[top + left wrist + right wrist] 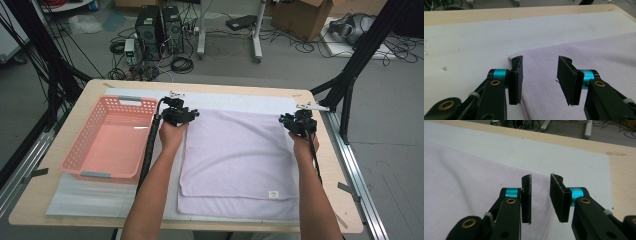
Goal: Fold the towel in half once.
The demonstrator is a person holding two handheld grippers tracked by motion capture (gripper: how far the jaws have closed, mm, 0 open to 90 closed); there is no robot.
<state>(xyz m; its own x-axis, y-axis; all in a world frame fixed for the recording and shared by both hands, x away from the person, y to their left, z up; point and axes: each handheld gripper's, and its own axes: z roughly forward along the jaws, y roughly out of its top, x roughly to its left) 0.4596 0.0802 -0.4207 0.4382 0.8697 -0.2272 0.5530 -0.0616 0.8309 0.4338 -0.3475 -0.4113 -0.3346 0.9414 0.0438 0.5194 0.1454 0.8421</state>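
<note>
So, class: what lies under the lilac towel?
A white mat on the wooden table shows around the towel. Anything beneath its middle is covered.

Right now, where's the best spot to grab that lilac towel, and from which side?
Grip the towel at its two far corners, coming from the near side: it lies flat, and the left gripper and right gripper sit there, jaws open.
</note>
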